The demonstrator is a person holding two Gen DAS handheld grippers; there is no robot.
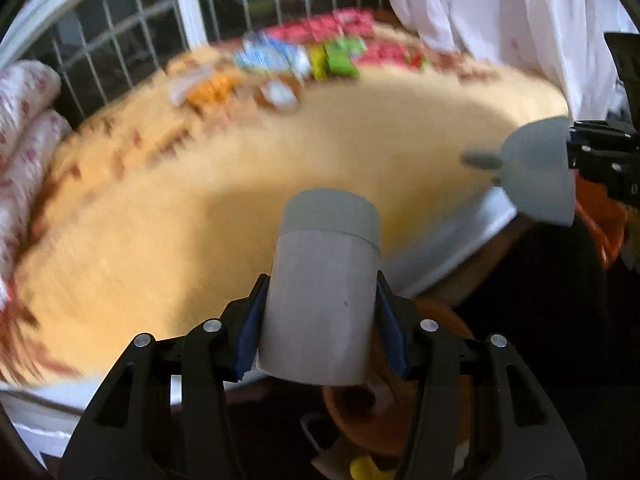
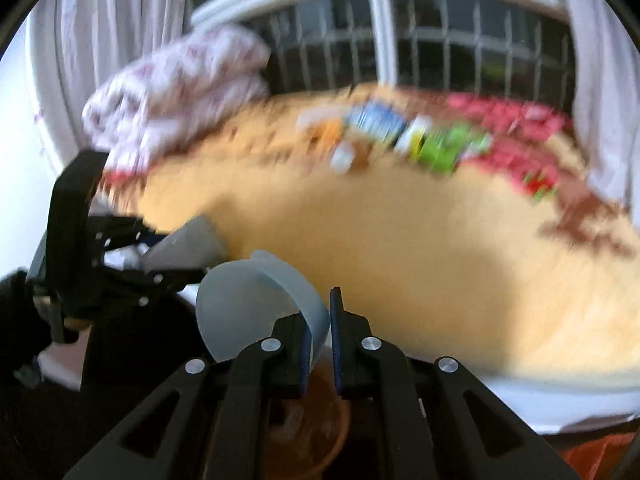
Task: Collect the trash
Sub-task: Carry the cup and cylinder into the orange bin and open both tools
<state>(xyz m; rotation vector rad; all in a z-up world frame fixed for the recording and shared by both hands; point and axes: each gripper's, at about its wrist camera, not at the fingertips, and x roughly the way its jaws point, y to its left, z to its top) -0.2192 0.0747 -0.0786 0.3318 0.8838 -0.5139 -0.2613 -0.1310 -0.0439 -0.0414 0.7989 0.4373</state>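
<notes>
Grey cups: two, paper [image 1: 324, 280] and thin plastic [image 2: 256, 300].
Left gripper [image 1: 320, 320]: half-open, clamping paper cup.
Right gripper [image 2: 320, 336]: pinched on plastic cup's rim.

No text, brand, number or sign can be read in either view. The coloured packets [image 1: 320, 54] near the far edge of the yellow bed cover [image 1: 200, 200], closest to the window grille [image 1: 132, 28], carry printed patches of red, green, blue and orange, but blur smears any lettering beyond reading.
</notes>
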